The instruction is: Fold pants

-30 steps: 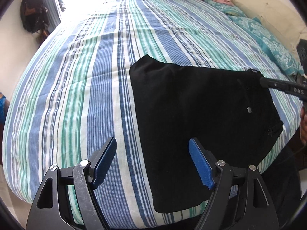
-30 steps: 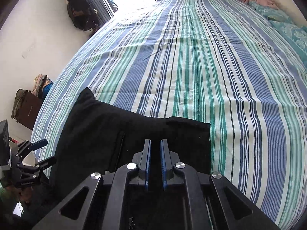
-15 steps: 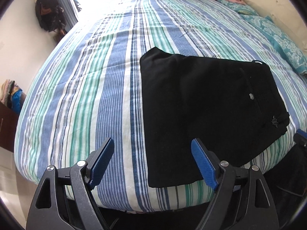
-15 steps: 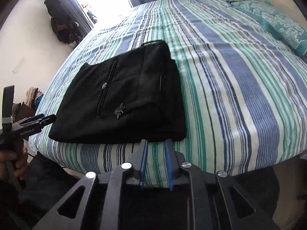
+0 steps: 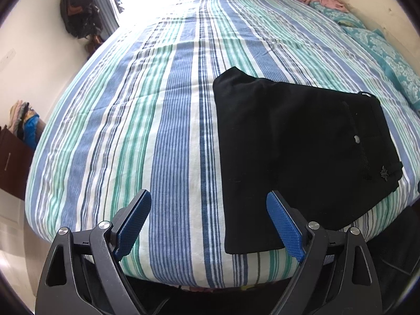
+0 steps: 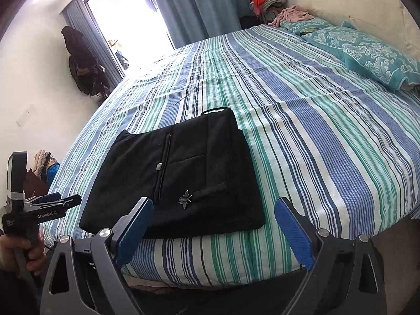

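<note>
The black pants (image 5: 294,144) lie folded into a flat rectangle near the front edge of the striped bed (image 5: 168,120); in the right wrist view the pants (image 6: 181,181) show a small button and a fly-shaped emblem. My left gripper (image 5: 208,218) hovers over the bed edge just left of the pants, its jaws opening with nothing between them. My right gripper (image 6: 214,225) is drawn back off the bed edge in front of the pants, its jaws opening and empty. The left gripper (image 6: 56,200) also appears at the far left, held by a hand.
Teal patterned pillows (image 6: 372,52) lie at the bed's far right against the wall. A pile of clothes (image 6: 270,0) sits in the back corner. Dark bags (image 6: 81,63) hang beside the bright doorway. A brown cabinet (image 5: 13,157) stands left of the bed.
My right gripper let go of the pants' edge, pulled back off the bed and opened wide. The left gripper shifted slightly and opened a little more. The pants now lie flat.
</note>
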{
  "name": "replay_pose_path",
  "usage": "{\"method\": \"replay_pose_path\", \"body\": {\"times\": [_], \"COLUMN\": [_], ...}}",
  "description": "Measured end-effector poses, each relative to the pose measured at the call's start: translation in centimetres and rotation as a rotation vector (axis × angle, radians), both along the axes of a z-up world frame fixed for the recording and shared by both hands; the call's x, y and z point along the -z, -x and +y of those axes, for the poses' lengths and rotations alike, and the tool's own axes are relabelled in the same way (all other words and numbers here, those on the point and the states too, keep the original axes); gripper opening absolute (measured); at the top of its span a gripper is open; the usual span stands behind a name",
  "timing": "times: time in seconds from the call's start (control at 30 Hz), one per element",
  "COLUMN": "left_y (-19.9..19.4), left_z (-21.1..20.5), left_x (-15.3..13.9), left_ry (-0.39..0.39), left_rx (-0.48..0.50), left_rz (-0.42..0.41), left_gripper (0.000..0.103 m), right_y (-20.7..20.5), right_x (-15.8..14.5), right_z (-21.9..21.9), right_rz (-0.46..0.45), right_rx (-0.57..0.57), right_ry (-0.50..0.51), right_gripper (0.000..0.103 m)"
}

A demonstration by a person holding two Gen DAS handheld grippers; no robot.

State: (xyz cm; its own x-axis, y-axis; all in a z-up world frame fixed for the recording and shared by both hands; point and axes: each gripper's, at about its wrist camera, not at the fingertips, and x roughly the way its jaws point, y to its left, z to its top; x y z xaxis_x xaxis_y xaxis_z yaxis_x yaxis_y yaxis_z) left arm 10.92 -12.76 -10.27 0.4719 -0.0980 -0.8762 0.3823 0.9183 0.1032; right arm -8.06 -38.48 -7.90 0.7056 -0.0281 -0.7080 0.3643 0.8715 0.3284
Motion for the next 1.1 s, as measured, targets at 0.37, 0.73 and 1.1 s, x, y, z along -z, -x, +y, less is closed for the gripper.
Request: {"method": "replay_pose_path", "body": {"times": [0.37, 0.73, 1.1], "left_y": [-2.3, -4.6, 0.4], "left_z": [3.6, 4.4, -1.9], "left_x": [1.8, 0.3, 3.2], "left_ry": [0.167, 0.283, -0.016], "left_rx": [-0.03, 0.0, 0.173], "left_rz": [0.18, 0.229, 0.054], "left_gripper": [0.091, 0.091, 0.091], "right_y": [1.0, -3.8, -3.9], "right_x": [1.4, 1.1, 4.6], "right_z": [-0.5, -8.4, -1.5], "right_rz": [-0.007, 0.025, 0.221], "right_rx": [-0.016, -0.077, -0.153], "right_ry": [-0.065, -0.186, 0.068], "right_gripper": [0.094, 0.094, 0.094]}}
